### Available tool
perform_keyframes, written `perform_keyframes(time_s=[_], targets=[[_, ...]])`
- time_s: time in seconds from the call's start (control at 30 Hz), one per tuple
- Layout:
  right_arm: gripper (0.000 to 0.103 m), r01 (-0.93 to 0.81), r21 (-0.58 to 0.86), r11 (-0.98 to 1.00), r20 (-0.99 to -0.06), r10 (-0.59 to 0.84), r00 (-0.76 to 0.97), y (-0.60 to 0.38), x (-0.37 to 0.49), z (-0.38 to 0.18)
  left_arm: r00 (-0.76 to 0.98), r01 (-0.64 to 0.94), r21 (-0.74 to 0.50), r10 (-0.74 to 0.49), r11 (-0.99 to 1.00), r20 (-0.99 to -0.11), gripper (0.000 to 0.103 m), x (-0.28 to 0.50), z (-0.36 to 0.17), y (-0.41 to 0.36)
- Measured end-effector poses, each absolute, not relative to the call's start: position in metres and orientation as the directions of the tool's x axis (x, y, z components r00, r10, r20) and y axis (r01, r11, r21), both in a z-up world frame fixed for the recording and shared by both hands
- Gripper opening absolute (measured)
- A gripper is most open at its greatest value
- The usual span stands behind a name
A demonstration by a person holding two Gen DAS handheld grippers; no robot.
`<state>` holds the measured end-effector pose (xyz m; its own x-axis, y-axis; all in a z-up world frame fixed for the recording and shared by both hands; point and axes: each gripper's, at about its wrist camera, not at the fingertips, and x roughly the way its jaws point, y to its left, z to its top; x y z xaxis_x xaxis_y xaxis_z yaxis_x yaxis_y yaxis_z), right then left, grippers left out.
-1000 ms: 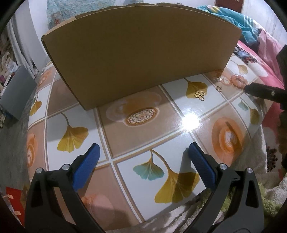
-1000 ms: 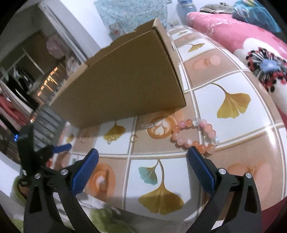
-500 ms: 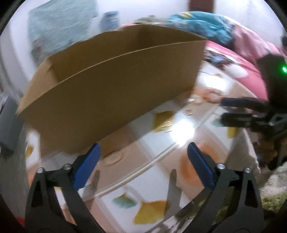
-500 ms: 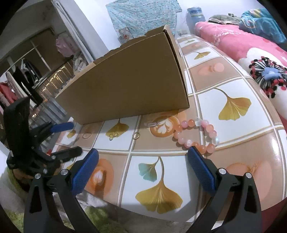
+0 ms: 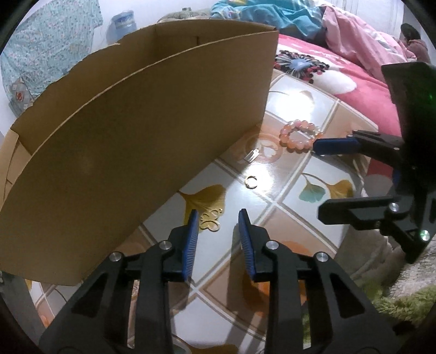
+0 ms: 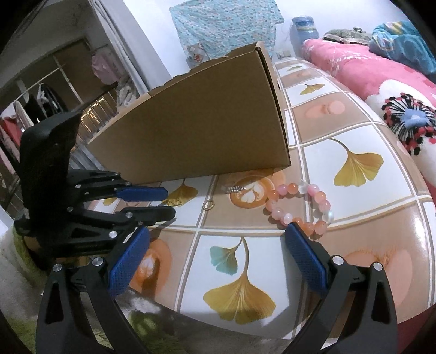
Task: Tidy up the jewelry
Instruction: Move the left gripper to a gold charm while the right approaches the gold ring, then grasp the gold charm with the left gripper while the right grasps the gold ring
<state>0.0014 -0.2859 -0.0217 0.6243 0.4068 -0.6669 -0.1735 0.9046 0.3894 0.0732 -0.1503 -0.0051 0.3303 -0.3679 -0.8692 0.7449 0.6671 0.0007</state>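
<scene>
Left claw point(image 5: 216, 217), fingers narrowly apart, frames gold butterfly charm point(image 5: 209, 221) lying flat; right claw point(image 6: 216, 254) wide apart

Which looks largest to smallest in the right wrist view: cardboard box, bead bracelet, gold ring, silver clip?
1. Cardboard box
2. Bead bracelet
3. Silver clip, slightly longer than the ring is wide
4. Gold ring

Pink floral quilt point(image 5: 340, 70) beside the tiled table point(image 6: 354, 217) — blue jug point(image 6: 304, 26) behind.
</scene>
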Motion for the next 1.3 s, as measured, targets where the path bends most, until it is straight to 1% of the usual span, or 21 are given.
perform_keyframes(time_s=[0.1, 0.3, 0.4, 0.43, 0.7, 0.93, 1.07, 1.1, 1.17, 1.2, 1.27, 1.3], targets=[[0.097, -0.178, 0.389, 0.904, -0.666, 0.41, 0.624, -0.286, 0.002, -0.022, 0.321, 0.741, 0.004, -0.348, 0.672, -0.881, 0.028, 0.077, -0.009, -0.147], [0.097, -0.179, 0.396, 0.901, -0.663, 0.415, 0.623, -0.287, 0.002, -0.022, 0.302, 0.732, -0.024, -0.356, 0.681, -0.884, 0.022, 0.084, -0.011, -0.147], [0.097, -0.18, 0.396, 0.9, -0.663, 0.416, 0.622, -0.288, 0.004, -0.022, 0.301, 0.733, -0.024, -0.356, 0.679, -0.885, 0.017, 0.086, -0.011, -0.147], [0.097, -0.18, 0.396, 0.901, -0.664, 0.416, 0.622, -0.288, 0.004, -0.022, 0.301, 0.736, -0.023, -0.357, 0.677, -0.884, 0.012, 0.087, -0.011, -0.148], [0.097, -0.178, 0.399, 0.899, -0.664, 0.417, 0.62, -0.288, 0.005, -0.023, 0.3, 0.757, -0.02, -0.373, 0.653, -0.878, 0.011, 0.081, -0.01, -0.153], [0.097, -0.172, 0.394, 0.903, -0.677, 0.412, 0.611, -0.287, 0.005, -0.022, 0.323, 0.734, -0.034, -0.393, 0.678, -0.861, 0.011, 0.077, -0.001, -0.137], [0.096, -0.192, 0.445, 0.875, -0.659, 0.465, 0.591, -0.287, 0.001, -0.018, 0.351, 0.706, -0.044, -0.403, 0.707, -0.845, 0.011, 0.075, 0.005, -0.123], [0.095, -0.198, 0.449, 0.871, -0.656, 0.472, 0.589, -0.286, 0.001, -0.016, 0.359, 0.694, -0.049, -0.404, 0.718, -0.841, 0.011, 0.074, 0.007, -0.118], [0.086, -0.219, 0.448, 0.867, -0.65, 0.484, 0.586, -0.281, -0.002, -0.013, 0.371, 0.676, -0.058, -0.408, 0.735, -0.834, 0.011, 0.074, 0.008, -0.11], [0.084, -0.225, 0.444, 0.867, -0.65, 0.485, 0.585, -0.278, -0.002, -0.011, 0.377, 0.664, -0.067, -0.411, 0.745, -0.83, 0.011, 0.073, 0.009, -0.105], [0.073, -0.232, 0.432, 0.871, -0.655, 0.48, 0.583, -0.272, 0.001, -0.009, 0.386, 0.645, -0.083, -0.418, 0.76, -0.822, 0.011, 0.072, 0.009, -0.096], [0.07, -0.232, 0.423, 0.876, -0.659, 0.473, 0.584, -0.268, 0.003, -0.008, 0.39, 0.639, -0.087, -0.42, 0.764, -0.82, 0.011, 0.071, 0.01, -0.092]])
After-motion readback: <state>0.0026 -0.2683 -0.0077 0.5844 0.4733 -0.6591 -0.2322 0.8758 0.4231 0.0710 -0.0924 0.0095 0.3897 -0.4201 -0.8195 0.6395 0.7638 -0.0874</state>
